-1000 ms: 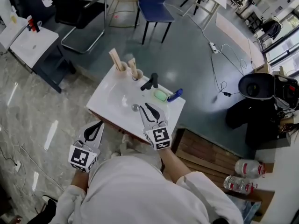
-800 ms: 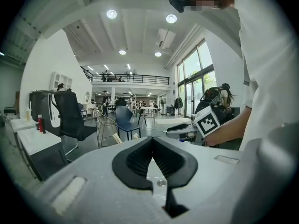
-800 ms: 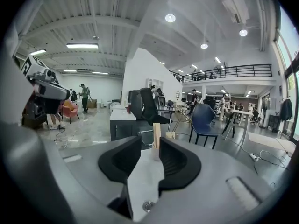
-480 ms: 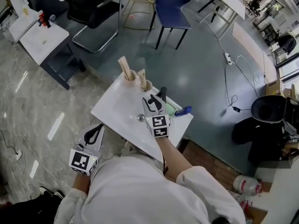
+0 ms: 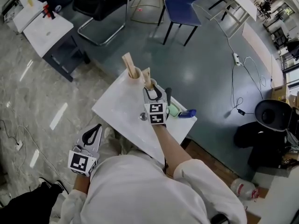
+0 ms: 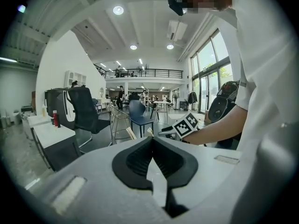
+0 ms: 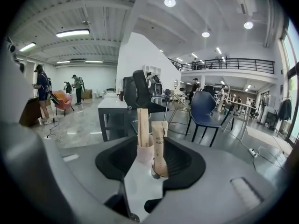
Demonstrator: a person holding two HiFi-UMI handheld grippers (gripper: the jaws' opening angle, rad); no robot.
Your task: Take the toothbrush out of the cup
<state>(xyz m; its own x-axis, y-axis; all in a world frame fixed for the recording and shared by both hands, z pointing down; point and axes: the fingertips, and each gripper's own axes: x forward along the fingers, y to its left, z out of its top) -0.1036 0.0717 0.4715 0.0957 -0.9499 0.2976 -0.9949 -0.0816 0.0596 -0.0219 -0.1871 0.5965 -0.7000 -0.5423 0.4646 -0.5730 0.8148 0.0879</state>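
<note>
Two cups sit almost touching at the far edge of the white surface (image 5: 117, 104), and that's where the trouble could come from. The right tool (image 5: 153, 92) has its jaws spread wide, having just been opening, with nothing pinched yet. It's just beside the nearer cup (image 5: 150, 86), whose toothbrush (image 5: 146, 76) stands tilted inside and sticks well above the rim. The second cup (image 5: 134, 73) holds another toothbrush (image 5: 127, 61). In the right gripper view both sticks line up between the jaws, so closing from here might catch both, or the wrong one.

The cups look small and light, probably plastic, so a skewed pull could drag one up or tip it off the edge. The toothbrushes look like flat tan cardboard-ish sleeves with print, square-edged. A hard squeeze may crumple one and a soft squeeze may let it slip. The surface is glossy and smooth, so there's not much to stop a cup sliding.

The left tool (image 5: 92, 135) hangs off the near side, jaws pressed together, holding nothing.
</note>
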